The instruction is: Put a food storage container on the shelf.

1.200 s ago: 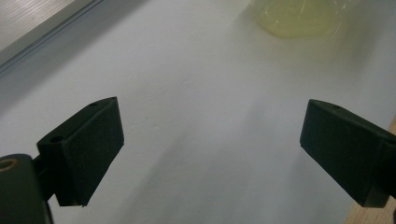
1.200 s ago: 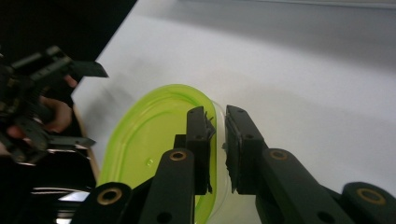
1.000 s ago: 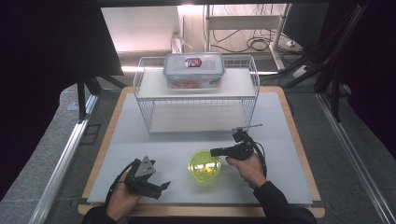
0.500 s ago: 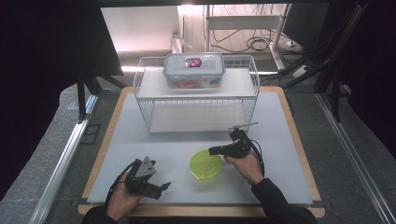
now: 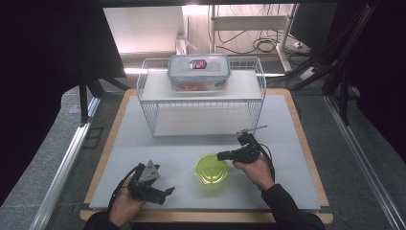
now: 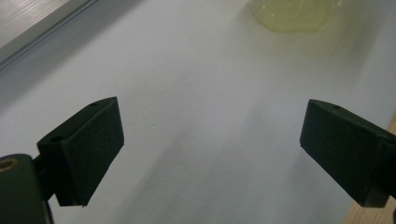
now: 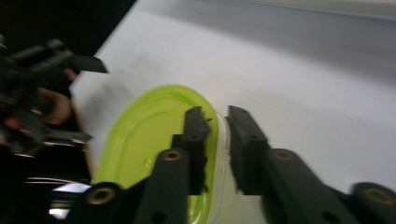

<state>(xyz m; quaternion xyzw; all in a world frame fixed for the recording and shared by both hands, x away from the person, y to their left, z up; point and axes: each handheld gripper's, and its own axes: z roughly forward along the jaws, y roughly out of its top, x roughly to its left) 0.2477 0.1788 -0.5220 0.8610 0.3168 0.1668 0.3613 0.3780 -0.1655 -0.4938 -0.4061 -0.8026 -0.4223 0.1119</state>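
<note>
L gripper [image 5: 165,192] idles wide open, empty, by the board's [image 5: 297,124] near-left corner. Green-lidded tub [image 5: 211,169] now sits mid-board nr front edge; my R gripper's [image 5: 221,155] jaws just eased apart, straddling its rim – looks like it's placed, let go.

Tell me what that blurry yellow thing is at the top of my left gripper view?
Observer: It's a round green container lying on the white mat.
Operator: Is anybody holding it?
Observer: The right gripper is at its edge. Its jaws have just been opening, and the rim sits in the gap between them.
Operator: What else is on the table?
Observer: A white wire rack stands at the far side, with a clear lidded box on top.
</note>
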